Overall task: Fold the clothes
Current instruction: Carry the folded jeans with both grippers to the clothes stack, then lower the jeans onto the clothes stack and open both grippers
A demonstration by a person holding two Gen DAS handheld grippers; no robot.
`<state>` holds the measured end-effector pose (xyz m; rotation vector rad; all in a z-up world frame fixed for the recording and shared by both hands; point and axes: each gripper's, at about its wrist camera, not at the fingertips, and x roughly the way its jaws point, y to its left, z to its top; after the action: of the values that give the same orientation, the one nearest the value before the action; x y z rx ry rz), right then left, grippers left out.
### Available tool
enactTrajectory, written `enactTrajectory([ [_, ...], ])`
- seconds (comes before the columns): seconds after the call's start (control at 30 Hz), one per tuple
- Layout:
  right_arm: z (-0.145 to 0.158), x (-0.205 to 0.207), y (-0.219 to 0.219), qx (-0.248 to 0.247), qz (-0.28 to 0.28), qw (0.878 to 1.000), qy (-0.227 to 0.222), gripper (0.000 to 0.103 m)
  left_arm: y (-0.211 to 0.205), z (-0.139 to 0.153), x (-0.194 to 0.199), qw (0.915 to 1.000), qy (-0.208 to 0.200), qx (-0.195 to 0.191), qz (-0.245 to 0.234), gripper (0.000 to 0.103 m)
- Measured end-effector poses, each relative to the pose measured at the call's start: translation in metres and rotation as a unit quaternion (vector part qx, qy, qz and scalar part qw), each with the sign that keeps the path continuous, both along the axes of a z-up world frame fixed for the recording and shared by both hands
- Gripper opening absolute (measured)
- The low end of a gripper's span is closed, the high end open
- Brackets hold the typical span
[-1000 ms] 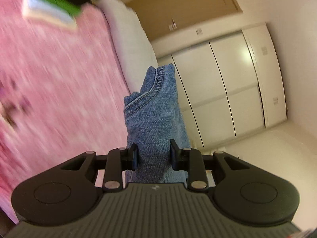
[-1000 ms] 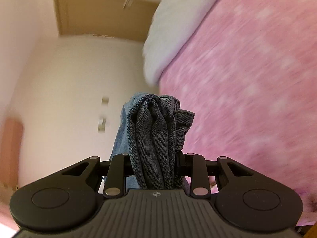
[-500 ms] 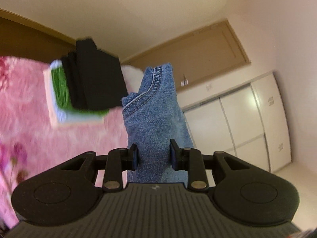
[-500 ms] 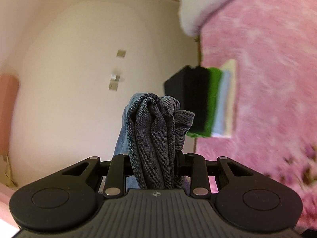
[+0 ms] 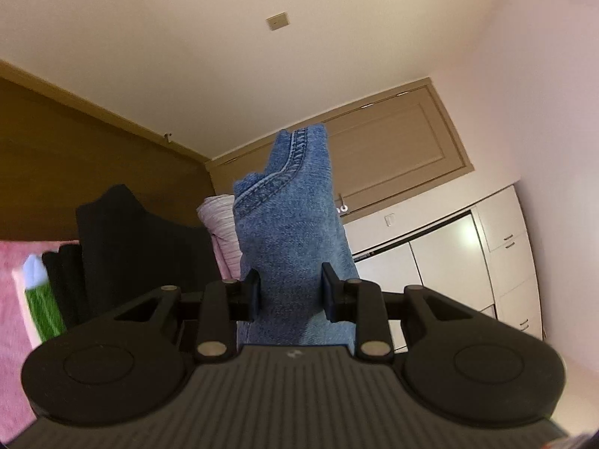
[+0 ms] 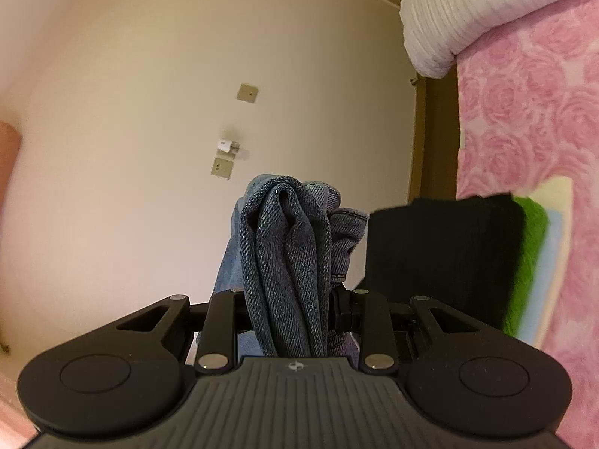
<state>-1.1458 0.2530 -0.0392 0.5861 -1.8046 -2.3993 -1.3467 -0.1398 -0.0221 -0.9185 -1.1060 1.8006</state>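
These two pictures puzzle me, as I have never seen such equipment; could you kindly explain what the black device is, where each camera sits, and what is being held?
Each picture comes from a fisheye camera mounted on a hand-held two-finger gripper, looking along its fingers. The left gripper is clamped on blue jeans; the right gripper pinches a bunched part of denim, likely the same garment. Beyond lie a stack of folded clothes, black on top, on a pink rose-patterned blanket, and a white pillow.
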Motion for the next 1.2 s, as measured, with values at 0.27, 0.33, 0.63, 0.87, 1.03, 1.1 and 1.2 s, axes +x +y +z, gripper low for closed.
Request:
enactTrajectory([
  [0.27, -0.056, -0.058, 0.016, -0.004, -0.024, 0.998, -0.055, 0.03, 0.033, -0.077, -0.061, 0.9976, -0.054, -0.025, -0.034, 0.025],
  [0.33, -0.072, -0.068, 0.021, 0.002, -0.037, 0.997, -0.072, 0.03, 0.043, -0.095, -0.073, 0.9961, -0.063, -0.033, -0.052, 0.025],
  [0.63, -0.093, -0.076, 0.015, 0.045, -0.097, 0.984, -0.143, 0.053, 0.052, -0.137, -0.106, 0.9877, -0.089, -0.075, -0.104, 0.03],
  [0.87, -0.032, -0.038, -0.005, 0.184, -0.187, 0.946, -0.19, 0.069, 0.037, -0.087, -0.104, 0.9708, -0.021, -0.205, -0.122, 0.037],
  [1.03, 0.007, -0.018, -0.043, 0.305, -0.171, 0.916, -0.195, 0.042, 0.045, -0.027, -0.086, 0.933, 0.129, -0.304, -0.142, 0.036],
  [1.1, 0.015, -0.022, -0.067, 0.354, -0.14, 0.904, -0.192, 0.033, 0.065, -0.012, -0.077, 0.9131, 0.181, -0.317, -0.181, 0.036],
  [1.2, 0.015, -0.039, -0.103, 0.42, -0.098, 0.88, -0.202, 0.024, 0.099, -0.011, -0.062, 0.8876, 0.237, -0.331, -0.216, 0.033],
])
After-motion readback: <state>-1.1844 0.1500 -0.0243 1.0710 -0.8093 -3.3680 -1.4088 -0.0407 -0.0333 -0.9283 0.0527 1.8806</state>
